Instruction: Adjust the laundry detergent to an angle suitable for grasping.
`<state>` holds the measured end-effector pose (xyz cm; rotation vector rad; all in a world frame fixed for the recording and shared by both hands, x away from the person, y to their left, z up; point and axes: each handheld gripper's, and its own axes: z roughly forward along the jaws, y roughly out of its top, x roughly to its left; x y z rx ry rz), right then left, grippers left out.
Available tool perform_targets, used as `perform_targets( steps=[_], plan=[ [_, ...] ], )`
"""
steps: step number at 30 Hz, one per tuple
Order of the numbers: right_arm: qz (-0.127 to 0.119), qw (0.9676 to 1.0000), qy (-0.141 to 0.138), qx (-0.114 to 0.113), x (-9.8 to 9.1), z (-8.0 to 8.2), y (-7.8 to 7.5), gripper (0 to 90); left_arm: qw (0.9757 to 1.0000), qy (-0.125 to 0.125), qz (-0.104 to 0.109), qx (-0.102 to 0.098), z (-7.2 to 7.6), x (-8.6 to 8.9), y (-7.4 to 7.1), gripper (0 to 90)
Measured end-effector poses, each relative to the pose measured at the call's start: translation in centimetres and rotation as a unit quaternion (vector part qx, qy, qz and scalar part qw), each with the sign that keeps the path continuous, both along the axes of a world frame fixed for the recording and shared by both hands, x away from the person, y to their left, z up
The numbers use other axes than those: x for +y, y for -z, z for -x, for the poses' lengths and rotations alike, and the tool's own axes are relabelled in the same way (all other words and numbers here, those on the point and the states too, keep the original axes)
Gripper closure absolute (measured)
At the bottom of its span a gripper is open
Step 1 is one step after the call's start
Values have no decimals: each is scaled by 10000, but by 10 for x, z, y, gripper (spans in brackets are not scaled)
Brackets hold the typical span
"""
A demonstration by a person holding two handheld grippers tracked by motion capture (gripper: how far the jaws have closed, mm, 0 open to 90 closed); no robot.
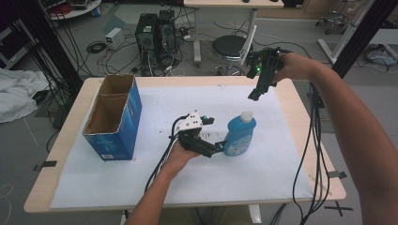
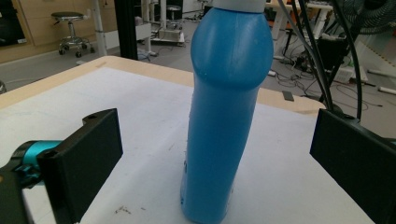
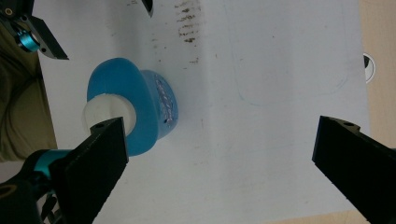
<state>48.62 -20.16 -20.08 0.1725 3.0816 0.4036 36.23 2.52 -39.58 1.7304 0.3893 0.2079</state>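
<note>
Blue bottle (image 1: pixel 240 135) with a white cap (image 1: pixel 246 115) stands upright on the white sheet (image 1: pixel 281 154) covering the desk (image 1: pixel 75 108), a little right of the middle in the high view, its long axis vertical and the cap pointing up. The left gripper (image 1: pixel 217 147) sits low on the sheet just left of the bottle's base, its jaws spread and reaching toward the bottle; whether they touch it cannot be told from here. Near the left edge of the desk stands a blue cardboard box (image 1: pixel 115 119) with its top open and two compartments; their insides lie in shadow and nothing shows in them. The right gripper (image 1: pixel 255 96) is held in the air above the far right part of the desk, tilted downward, well apart from the bottle. In the left gripper view the bottle (image 2: pixel 224 126) rises upright between the two black jaws, which stand wide apart with clear gaps on both sides. In the right gripper view the camera looks almost straight down on the cap (image 3: pixel 108 112) and the bottle's shoulder (image 3: pixel 140 105); these jaws too are wide apart, clamped on nothing.
</note>
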Motion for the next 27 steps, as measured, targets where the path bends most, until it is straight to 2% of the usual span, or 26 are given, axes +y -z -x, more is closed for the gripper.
perform_targets(
  steps=[3,9,13,21,27],
  plan=[
    [-17,10000,8,-3,0,0,0,25,10000,-13,-41,5,-1,-3,2,23],
    [-12,10000,20,9,1,-1,0,25,9999,-73,27,101,-5,-12,8,23],
    [-10,10000,13,2,1,0,0,25,10000,-80,-18,9,-5,-22,10,23],
    [-10,10000,-25,-15,3,2,-1,25,9999,-92,-99,22,-10,-34,13,23],
    [-25,10000,-16,-1,4,1,1,25,9999,-32,-49,136,-13,-42,17,23]
  ],
)
